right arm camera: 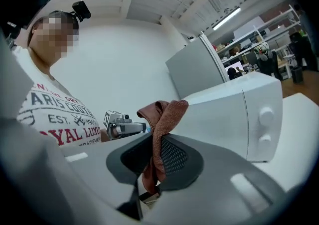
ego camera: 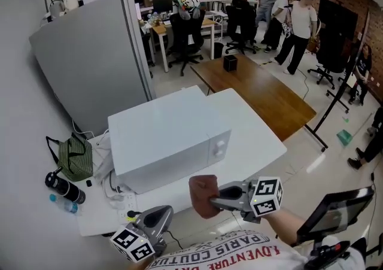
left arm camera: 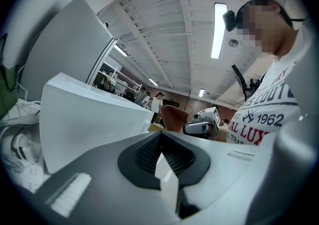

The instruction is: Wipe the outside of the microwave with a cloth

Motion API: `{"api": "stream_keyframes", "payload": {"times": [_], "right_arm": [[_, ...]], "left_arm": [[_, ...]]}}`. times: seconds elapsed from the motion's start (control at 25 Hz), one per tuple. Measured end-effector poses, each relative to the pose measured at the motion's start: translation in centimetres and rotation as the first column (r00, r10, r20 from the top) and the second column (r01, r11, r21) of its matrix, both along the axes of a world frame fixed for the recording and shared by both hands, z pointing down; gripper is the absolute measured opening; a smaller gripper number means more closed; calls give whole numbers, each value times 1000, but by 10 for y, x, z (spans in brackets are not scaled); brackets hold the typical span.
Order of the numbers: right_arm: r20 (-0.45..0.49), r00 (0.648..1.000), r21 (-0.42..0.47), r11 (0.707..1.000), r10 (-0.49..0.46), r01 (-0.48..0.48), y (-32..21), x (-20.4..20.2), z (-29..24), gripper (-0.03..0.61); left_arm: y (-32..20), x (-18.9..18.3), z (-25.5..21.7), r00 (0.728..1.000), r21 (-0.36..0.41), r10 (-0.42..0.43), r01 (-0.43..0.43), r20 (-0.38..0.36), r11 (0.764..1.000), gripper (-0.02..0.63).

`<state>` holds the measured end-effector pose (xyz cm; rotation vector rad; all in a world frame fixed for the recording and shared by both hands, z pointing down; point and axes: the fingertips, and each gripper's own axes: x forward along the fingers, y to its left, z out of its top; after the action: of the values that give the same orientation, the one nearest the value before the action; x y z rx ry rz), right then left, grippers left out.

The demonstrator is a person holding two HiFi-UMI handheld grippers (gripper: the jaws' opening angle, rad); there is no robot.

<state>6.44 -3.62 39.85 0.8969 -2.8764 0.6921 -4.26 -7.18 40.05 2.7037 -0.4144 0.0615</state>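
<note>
A white microwave [ego camera: 170,137] sits on a white table [ego camera: 254,137], its door and two knobs [right arm camera: 264,126] facing me. My right gripper [ego camera: 210,202] is shut on a rust-brown cloth [ego camera: 203,194], held in the air just in front of the microwave's lower front edge, apart from it. In the right gripper view the cloth [right arm camera: 160,134] is bunched between the jaws and stands up above them. My left gripper [ego camera: 157,220] hangs low at the table's front edge, shut with nothing in it [left arm camera: 158,155]. The microwave [left arm camera: 84,119] lies to its left.
Left of the microwave lie a green striped bag [ego camera: 75,158], a dark bottle [ego camera: 64,188] and white cables with a power strip [ego camera: 116,194]. A grey partition [ego camera: 90,59] stands behind. A wooden table [ego camera: 263,92] and several standing people [ego camera: 293,20] are farther back.
</note>
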Motion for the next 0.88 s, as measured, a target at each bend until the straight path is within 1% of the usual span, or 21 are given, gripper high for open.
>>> {"api": "stream_keyframes", "payload": {"times": [0.12,0.28,0.4,0.48,0.6,0.72,0.88], "right_arm": [[34,999,-3,1000,-15,15,27,8,10,37],[4,1000,29,999,-29,29,64,31,12,37],[-19,999,31,999,-40,41,85,45,16,37],[-41,998,39,998,-39,40,92,53,19,37],[-27,999,49,998,-38,40,107,54,17,36],[-23,998,52,997,-50,51,121,49,18,35],[-28,998,53,997,-56,57,114,52,21,35]], "left_arm": [[23,12,6,1000,7,-26,26,5,1000,0],[57,45,6,999,27,-34,34,2,999,0],[78,60,8,997,72,-50,47,50,996,0],[86,68,7,996,86,-57,52,62,995,0],[106,72,4,998,85,-44,39,55,996,0],[123,67,5,996,82,-62,58,56,995,0],[119,70,4,996,84,-74,69,58,994,0]]}}
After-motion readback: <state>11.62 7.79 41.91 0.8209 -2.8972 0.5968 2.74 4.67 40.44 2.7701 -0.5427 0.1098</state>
